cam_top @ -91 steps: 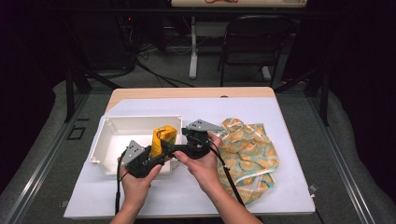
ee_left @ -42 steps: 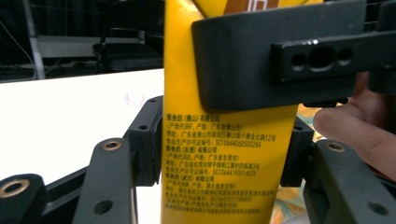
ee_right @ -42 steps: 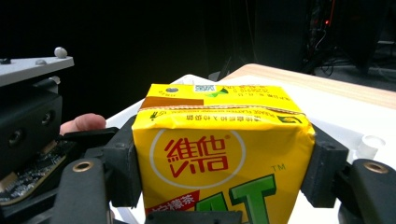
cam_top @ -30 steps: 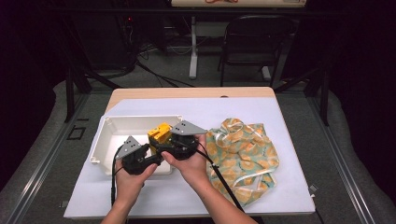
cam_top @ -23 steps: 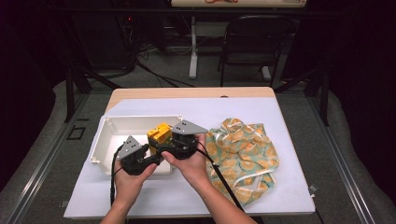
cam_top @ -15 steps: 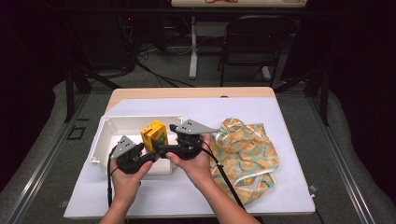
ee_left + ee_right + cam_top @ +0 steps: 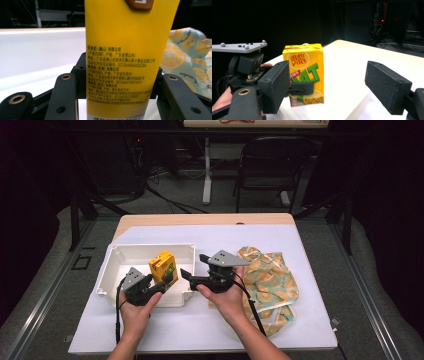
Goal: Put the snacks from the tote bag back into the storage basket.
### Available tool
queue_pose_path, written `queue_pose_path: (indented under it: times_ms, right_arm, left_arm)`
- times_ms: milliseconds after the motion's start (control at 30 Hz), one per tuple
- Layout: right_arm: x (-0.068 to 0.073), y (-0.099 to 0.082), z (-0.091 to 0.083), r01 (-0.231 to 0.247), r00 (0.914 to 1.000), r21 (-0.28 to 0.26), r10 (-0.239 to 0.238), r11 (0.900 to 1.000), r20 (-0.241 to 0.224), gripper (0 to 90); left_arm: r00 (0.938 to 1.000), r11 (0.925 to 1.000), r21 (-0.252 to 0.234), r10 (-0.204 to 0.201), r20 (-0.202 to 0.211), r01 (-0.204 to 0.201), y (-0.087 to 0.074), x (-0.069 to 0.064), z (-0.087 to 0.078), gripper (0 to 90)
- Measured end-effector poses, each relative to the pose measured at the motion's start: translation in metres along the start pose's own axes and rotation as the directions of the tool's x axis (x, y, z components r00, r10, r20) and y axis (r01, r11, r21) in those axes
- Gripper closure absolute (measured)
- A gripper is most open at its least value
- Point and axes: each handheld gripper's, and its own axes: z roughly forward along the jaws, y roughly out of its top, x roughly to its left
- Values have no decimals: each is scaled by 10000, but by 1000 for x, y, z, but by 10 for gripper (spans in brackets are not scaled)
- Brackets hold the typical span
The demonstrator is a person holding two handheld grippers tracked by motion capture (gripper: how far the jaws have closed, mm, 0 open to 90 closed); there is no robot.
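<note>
A yellow drink carton stands upright inside the white tray, near the tray's right front corner. My left gripper is shut on its lower part; in the left gripper view the jaws press both sides of the carton. My right gripper hovers just right of the carton at the tray's right wall and points left. Its jaws have just been opening and hold nothing. In the right gripper view the carton stands beyond the open gripper.
An orange-print cloth bag lies crumpled on the white table cover right of the tray, under and behind my right hand. The left and far parts of the tray hold nothing. A chair stands beyond the table's far edge.
The left gripper carried the carton left and down into the tray. The right gripper let go of the carton, opened, and drew away to the right.
</note>
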Motion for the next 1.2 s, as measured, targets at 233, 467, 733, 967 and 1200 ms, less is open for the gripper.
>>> queue_pose_path:
  times_ms: [233, 467, 733, 967, 1200]
  right_arm:
    - [-21, -11, -33, 100, 9981, -12, -99, 9999, 608, 211]
    - [-45, -19, -79, 298, 9909, -168, -273, 9994, 1317, 220]
    - [-66, -37, -125, 325, 9795, 17, -321, 9995, 1987, 221]
    - [-84, -56, -154, -56, 9698, -167, 95, 9998, 2438, 223]
    - [-91, -67, -165, -248, 9639, -172, 285, 9995, 2648, 223]
  left_arm:
    - [9998, 9994, 335, 69, -170, -63, -8, -1, 9, 526]
    - [9995, 9976, 692, 45, -306, -23, -14, -1, 19, 526]
    - [9990, 9913, 1315, 69, -435, -11, -20, -4, 23, 526]
    - [9988, 9865, 1636, 96, -488, -15, -24, -8, 27, 526]
    - [9989, 9862, 1657, 131, -452, -54, -25, -8, 28, 520]
